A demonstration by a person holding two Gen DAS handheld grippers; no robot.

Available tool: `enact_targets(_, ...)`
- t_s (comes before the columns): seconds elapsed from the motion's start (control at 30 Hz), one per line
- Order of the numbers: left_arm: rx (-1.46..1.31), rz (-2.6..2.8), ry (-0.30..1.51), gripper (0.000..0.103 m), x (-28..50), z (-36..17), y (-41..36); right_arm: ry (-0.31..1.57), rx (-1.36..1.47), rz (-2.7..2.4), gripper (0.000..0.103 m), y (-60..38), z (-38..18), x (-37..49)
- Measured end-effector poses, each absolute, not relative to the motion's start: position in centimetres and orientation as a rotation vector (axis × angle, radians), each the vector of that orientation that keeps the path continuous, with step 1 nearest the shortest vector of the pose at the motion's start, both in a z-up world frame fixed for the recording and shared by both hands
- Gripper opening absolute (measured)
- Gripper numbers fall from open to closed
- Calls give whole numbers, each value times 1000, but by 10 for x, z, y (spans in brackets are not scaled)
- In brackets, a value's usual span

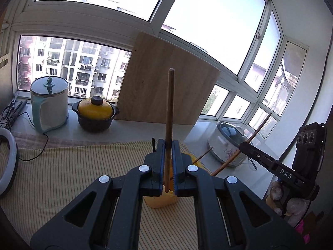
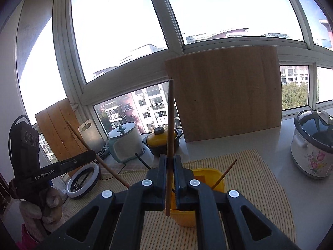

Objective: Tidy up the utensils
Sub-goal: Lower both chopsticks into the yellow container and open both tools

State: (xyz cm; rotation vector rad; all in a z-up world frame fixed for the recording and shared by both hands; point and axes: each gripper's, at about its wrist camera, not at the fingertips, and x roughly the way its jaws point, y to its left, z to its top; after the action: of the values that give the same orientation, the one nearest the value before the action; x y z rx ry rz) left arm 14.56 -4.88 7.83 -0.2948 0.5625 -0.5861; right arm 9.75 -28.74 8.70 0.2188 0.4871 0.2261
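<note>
My left gripper [image 1: 168,145] is shut on a wooden chopstick [image 1: 169,108] that stands upright, its lower end over a yellow holder [image 1: 162,201]. My right gripper [image 2: 170,162] is shut on another wooden chopstick [image 2: 170,125], also upright, above the same yellow holder [image 2: 206,177]. One thin chopstick [image 2: 225,173] leans inside the holder. The right gripper [image 1: 247,149] shows at the right of the left wrist view with its chopstick [image 1: 252,136] slanted. The left gripper [image 2: 87,156] shows at the left of the right wrist view with its chopstick [image 2: 93,153].
A striped yellow mat [image 1: 62,177] covers the counter. On the sill stand a kettle [image 1: 50,104], a yellow-lidded clay pot [image 1: 95,112], a leaning wooden board [image 1: 166,83] and a floral rice cooker [image 2: 312,145]. A ring light [image 2: 83,179] lies at the left.
</note>
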Motion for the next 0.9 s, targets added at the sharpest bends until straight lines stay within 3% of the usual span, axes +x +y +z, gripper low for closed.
enact_targets(0.3, -283, -585, 587, 4, 163, 73, -70, 474, 158, 147, 4, -293, 87, 111)
enact_targets(0.9, -219, -557, 688, 4, 180, 30, -106, 592, 95, 84, 4, -297, 31, 135)
